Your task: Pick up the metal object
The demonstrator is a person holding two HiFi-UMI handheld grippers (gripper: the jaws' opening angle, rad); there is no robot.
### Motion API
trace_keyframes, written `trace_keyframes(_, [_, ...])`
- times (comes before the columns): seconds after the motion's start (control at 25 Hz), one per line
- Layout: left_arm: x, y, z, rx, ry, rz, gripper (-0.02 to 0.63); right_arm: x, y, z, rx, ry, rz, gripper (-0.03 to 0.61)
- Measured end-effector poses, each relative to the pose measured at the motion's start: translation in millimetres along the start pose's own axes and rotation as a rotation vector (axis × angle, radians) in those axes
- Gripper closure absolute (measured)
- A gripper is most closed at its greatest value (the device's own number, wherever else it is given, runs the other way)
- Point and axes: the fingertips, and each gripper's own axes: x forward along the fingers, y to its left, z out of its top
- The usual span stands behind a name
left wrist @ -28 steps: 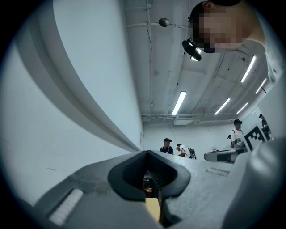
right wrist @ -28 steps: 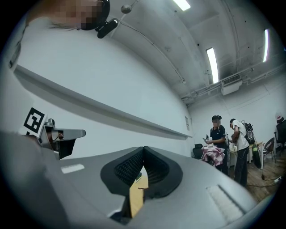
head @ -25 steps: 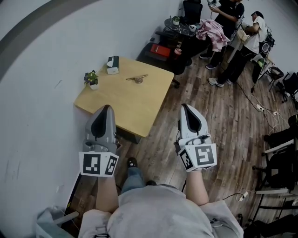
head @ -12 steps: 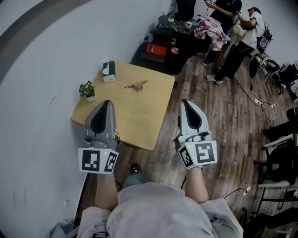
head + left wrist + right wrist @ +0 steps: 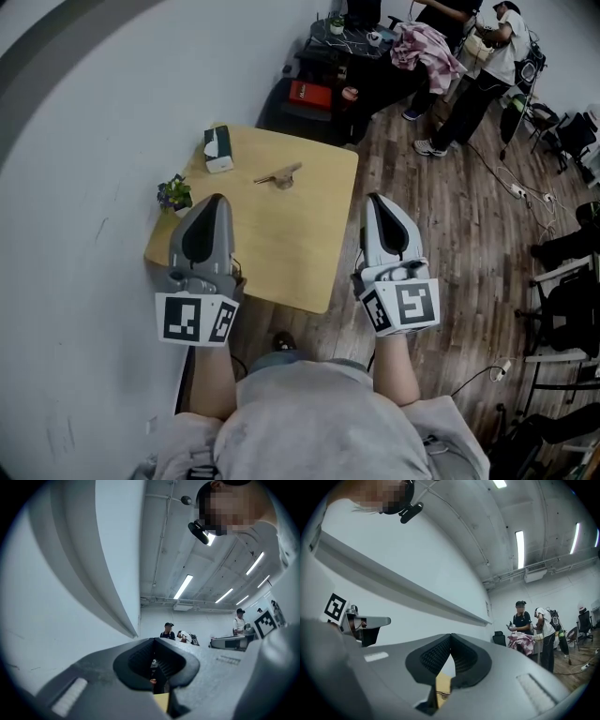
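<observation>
Metal object [image 5: 278,175]: it lies flat on the light wooden table [image 5: 281,248], towards the far edge and somewhat right of the middle, with a thin bar sticking out of it to either side. Neither of my tools touches it; both are well short of it.

My left tool [image 5: 217,199] hangs over the near left part of the table, jaws closed with nothing between them. My right tool [image 5: 375,199] is closed and empty too, and it hangs over the wooden floor [image 5: 441,225], just beside the table's right edge. In the right gripper view a sliver of the table shows through the gap under the closed tips.

Between my left tool and the metal object there is only bare tabletop. A small potted plant [image 5: 174,193] stands at the left edge of the table, just beside my left tool's tip. A tissue box [image 5: 217,148] sits at the far left corner, near the metal object but apart from it. The table stands against a white wall [image 5: 94,112].

Beyond the table a red box [image 5: 308,95] rests on something low and dark. Further back is a cluttered dark desk [image 5: 352,42] with a pink cloth [image 5: 419,42] heaped on it. Two people [image 5: 478,75] stand next to it, well away from me. Cables [image 5: 525,199] trail across the floor on the right.
</observation>
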Motion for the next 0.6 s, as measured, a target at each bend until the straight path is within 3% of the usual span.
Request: trace_keyframes(0.6, [43, 27, -41, -0.055, 0.046, -0.073, 0.611, 32, -5, -31, -0.018, 0.063, -0.067, 0.578])
